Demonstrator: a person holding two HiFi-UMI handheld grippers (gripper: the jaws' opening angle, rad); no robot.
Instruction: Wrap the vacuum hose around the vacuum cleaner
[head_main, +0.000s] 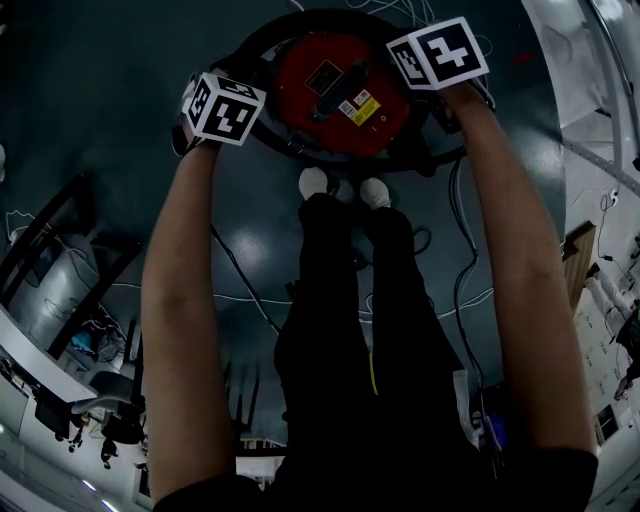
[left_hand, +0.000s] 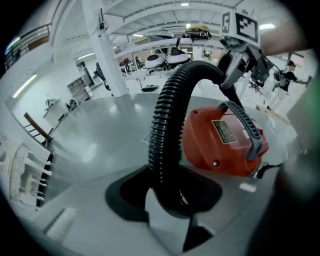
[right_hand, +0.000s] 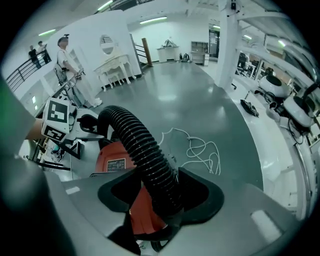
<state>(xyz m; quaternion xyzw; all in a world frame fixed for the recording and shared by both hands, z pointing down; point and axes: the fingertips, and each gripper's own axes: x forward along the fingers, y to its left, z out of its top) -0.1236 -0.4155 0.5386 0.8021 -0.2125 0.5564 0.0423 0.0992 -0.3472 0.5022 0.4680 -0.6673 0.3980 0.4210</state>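
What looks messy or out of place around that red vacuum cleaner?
Nothing looks spilled or broken. The one untidy thing is a thin white cord lying in loose tangled loops on the grey floor past the red vacuum cleaner. The black vacuum hose arches up over the cleaner instead of lying flat.

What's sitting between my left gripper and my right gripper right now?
The red vacuum cleaner, plain in the head view; the left gripper view shows the black hose running from left gripper to right gripper.
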